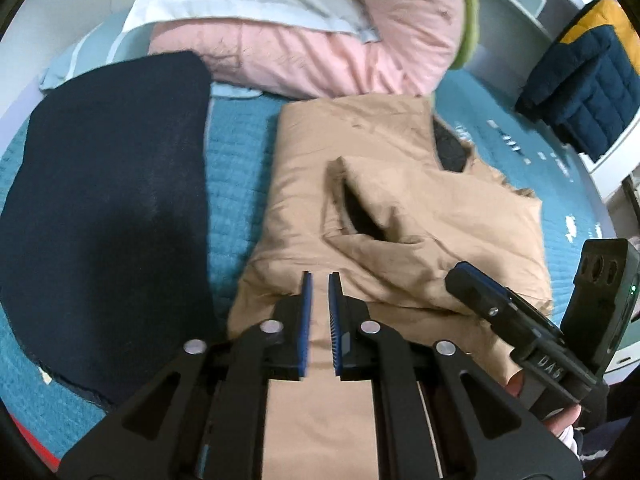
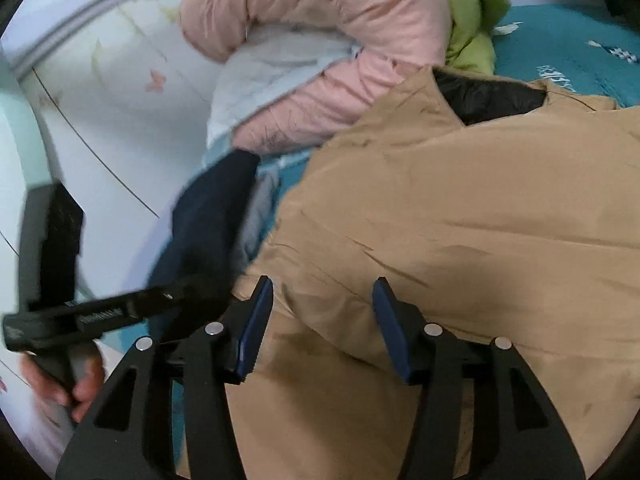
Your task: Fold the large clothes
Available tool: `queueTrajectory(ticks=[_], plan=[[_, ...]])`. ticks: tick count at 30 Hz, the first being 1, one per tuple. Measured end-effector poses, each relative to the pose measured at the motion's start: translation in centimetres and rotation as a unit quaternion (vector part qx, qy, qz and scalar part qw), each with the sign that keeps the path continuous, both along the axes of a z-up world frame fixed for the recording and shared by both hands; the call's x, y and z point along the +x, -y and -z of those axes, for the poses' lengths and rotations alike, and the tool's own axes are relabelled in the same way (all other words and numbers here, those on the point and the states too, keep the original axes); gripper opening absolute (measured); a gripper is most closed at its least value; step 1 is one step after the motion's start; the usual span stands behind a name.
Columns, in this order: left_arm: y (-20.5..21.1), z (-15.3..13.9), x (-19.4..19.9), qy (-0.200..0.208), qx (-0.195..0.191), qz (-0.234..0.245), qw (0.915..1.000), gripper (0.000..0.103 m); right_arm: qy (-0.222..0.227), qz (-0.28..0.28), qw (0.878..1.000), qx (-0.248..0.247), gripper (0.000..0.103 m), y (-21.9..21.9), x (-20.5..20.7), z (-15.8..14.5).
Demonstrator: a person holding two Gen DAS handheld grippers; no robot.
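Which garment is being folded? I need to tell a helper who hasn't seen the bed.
On the teal bedspread, look just in front of the pink quilted bedding. The tan coat lies there, partly folded, with a dark lining at its collar; the flat navy garment beside it is the only similar-sized neighbour.

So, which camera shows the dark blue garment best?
The left wrist view: the dark blue garment lies spread flat on the teal bedcover, left of the tan jacket. The right wrist view shows only a blurred strip of it, partly behind the left claw.
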State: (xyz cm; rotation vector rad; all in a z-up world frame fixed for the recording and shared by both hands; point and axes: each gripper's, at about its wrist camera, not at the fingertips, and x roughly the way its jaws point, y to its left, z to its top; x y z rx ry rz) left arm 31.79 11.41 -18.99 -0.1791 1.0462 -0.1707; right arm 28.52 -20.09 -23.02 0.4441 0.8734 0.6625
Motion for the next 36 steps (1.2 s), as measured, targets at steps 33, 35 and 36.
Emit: queueTrajectory(ticks=[33, 35, 36], plan=[[9.5, 2.9, 9.8, -0.027, -0.018, 0.05, 0.9982, 0.004, -0.097, 0.224, 0.959, -0.147, 0.025, 15.6, 5.8, 1.3], [8.7, 5.2, 10.6, -0.057, -0.029, 0.045, 0.997, 0.003, -0.139, 0.216, 0.954, -0.154, 0.022, 15.8, 7.1, 3.8], [8.2, 6.8, 11.2, -0.078, -0.053, 0.028, 0.9952, 0.003, -0.16, 0.213, 0.952, -0.15, 0.02, 16.0, 7.8, 5.8]])
